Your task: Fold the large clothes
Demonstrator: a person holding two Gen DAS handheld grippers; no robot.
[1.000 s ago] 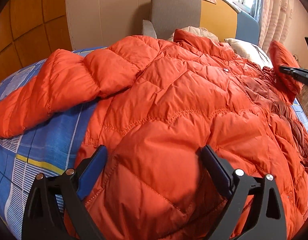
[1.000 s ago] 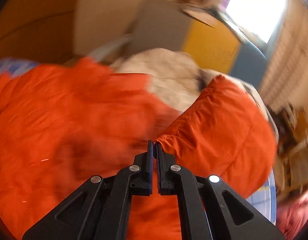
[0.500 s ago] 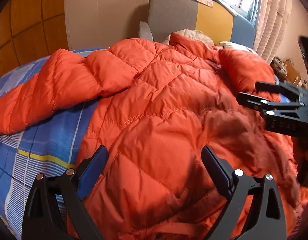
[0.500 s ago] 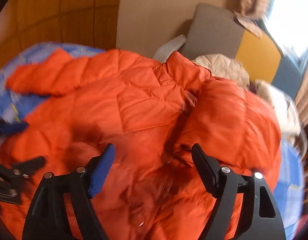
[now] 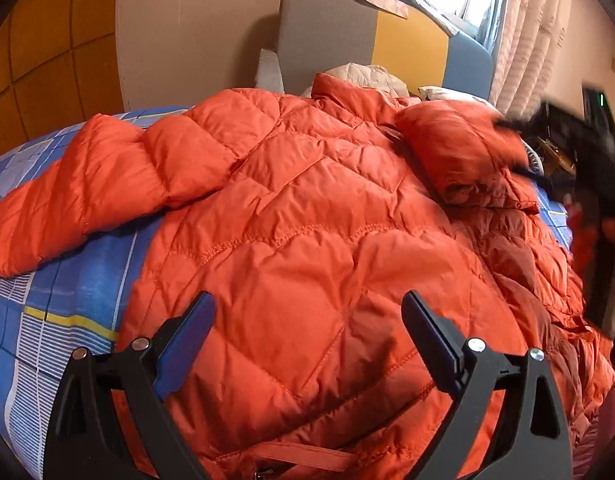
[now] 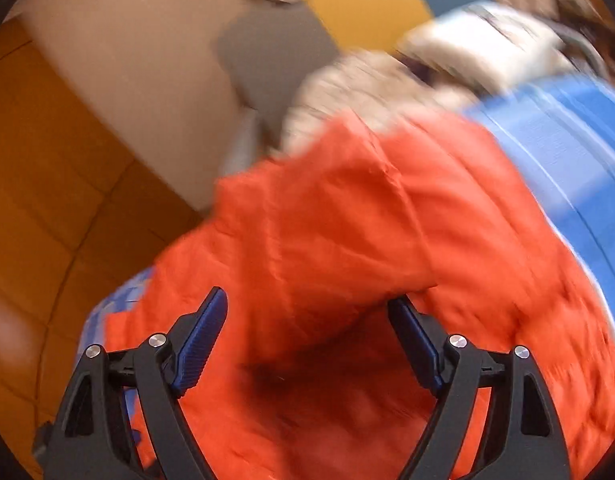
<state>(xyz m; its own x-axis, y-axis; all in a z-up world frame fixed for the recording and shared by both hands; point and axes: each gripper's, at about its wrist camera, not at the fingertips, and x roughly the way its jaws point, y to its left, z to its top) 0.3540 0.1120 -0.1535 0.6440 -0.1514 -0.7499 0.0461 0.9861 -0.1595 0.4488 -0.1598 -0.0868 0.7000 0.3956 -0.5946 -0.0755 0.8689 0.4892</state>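
Right wrist view was all motion blur, details mostly lost. One orange puffer jacket (image 5: 307,240) lay spread on the blue plaid bed (image 5: 55,304). Left gripper (image 5: 307,344) and right gripper (image 6: 307,336) both had jaws wide apart, holding nothing.

right claw (image 6: 307,344) spread wide, nothing held | over orange jacket (image 6: 347,240) | view blurred

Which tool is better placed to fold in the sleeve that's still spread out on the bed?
Left. The left tool hangs open over the jacket beside the outstretched sleeve; the right tool is at the opposite side.
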